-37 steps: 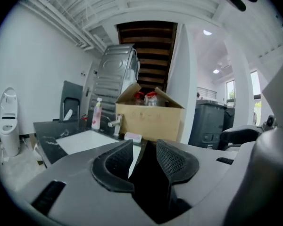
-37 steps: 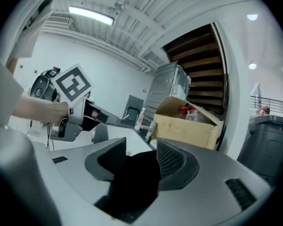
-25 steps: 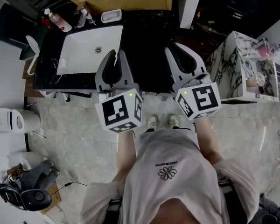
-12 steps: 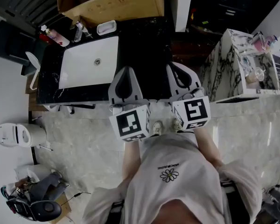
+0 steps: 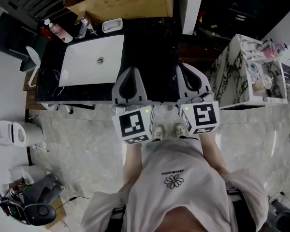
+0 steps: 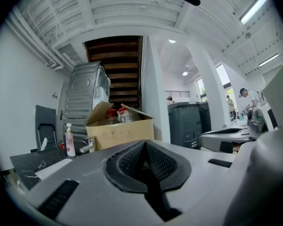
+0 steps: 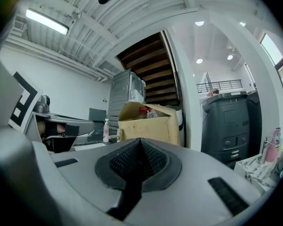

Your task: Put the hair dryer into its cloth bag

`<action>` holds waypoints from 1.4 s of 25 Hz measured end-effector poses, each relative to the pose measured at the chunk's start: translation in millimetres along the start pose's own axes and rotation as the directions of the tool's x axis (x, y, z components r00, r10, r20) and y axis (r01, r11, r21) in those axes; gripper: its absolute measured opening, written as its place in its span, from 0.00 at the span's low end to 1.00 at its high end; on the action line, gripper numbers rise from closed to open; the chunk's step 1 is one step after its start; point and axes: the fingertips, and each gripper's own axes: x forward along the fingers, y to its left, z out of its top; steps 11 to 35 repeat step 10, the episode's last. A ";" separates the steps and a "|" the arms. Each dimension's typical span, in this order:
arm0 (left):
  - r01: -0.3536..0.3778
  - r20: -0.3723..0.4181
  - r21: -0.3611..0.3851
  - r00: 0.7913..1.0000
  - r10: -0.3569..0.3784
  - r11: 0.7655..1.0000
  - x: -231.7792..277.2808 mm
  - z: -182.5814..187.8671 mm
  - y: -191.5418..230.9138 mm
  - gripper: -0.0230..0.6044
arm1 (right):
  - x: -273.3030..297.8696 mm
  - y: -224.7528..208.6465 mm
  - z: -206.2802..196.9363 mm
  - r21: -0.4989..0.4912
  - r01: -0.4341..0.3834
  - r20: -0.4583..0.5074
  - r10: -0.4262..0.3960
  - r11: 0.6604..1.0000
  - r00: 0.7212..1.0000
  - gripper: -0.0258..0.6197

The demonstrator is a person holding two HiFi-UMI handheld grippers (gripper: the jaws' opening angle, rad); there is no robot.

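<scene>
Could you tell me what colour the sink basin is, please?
The basin is white, set in a black counter; head view shows it best.

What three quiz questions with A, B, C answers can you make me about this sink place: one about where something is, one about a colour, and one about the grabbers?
1. Where is the cardboard box?
A in the sink
B past the far edge of the black counter
C on the floor by the shoes

2. What colour is the sink?
A white
B red
C green

3. How are the left gripper and the right gripper?
A both wide open
B one holds a hair dryer
C both shut and empty

Answers:
1 B, the head view shows the box beyond the counter's far side.
2 A, the basin is white against the black counter.
3 C, each gripper view shows the pads meeting with nothing between them.
</scene>
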 end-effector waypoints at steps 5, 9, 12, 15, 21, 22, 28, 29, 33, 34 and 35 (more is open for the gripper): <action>-0.007 -0.001 -0.016 1.000 0.007 1.000 -3.2 -1.4 0.7 0.06 | -3.2 0.0 0.1 -0.006 -0.003 0.004 0.003 1.000 1.000 0.06; -0.007 -0.007 -0.019 1.000 0.007 1.000 -6.8 -2.4 -2.3 0.06 | -7.7 0.2 -2.0 -0.002 -0.003 -0.001 0.003 1.000 1.000 0.06; -0.007 -0.008 -0.019 1.000 0.007 1.000 -7.5 -2.6 -3.1 0.06 | -8.8 0.4 -2.2 -0.001 -0.003 -0.001 0.003 1.000 1.000 0.06; -0.007 -0.008 -0.019 1.000 0.007 1.000 -7.5 -2.6 -3.1 0.06 | -8.8 0.4 -2.2 -0.001 -0.003 -0.001 0.003 1.000 1.000 0.06; -0.007 -0.008 -0.019 1.000 0.007 1.000 -7.5 -2.6 -3.1 0.06 | -8.8 0.4 -2.2 -0.001 -0.003 -0.001 0.003 1.000 1.000 0.06; -0.007 -0.008 -0.019 1.000 0.007 1.000 -7.5 -2.6 -3.1 0.06 | -8.8 0.4 -2.2 -0.001 -0.003 -0.001 0.003 1.000 1.000 0.06; -0.007 -0.008 -0.019 1.000 0.007 1.000 -7.5 -2.6 -3.1 0.06 | -8.8 0.4 -2.2 -0.001 -0.003 -0.001 0.003 1.000 1.000 0.06; -0.007 -0.008 -0.019 1.000 0.007 1.000 -7.5 -2.6 -3.1 0.06 | -8.8 0.4 -2.2 -0.001 -0.003 -0.001 0.003 1.000 1.000 0.06; -0.007 -0.008 -0.019 1.000 0.007 1.000 -7.5 -2.6 -3.1 0.06 | -8.8 0.4 -2.2 -0.001 -0.003 -0.001 0.003 1.000 1.000 0.06; -0.007 -0.008 -0.019 1.000 0.007 1.000 -7.5 -2.6 -3.1 0.06 | -8.8 0.4 -2.2 -0.001 -0.003 -0.001 0.003 1.000 1.000 0.06; -0.007 -0.008 -0.019 1.000 0.007 1.000 -7.5 -2.6 -3.1 0.06 | -8.8 0.4 -2.2 -0.001 -0.003 -0.001 0.003 1.000 1.000 0.06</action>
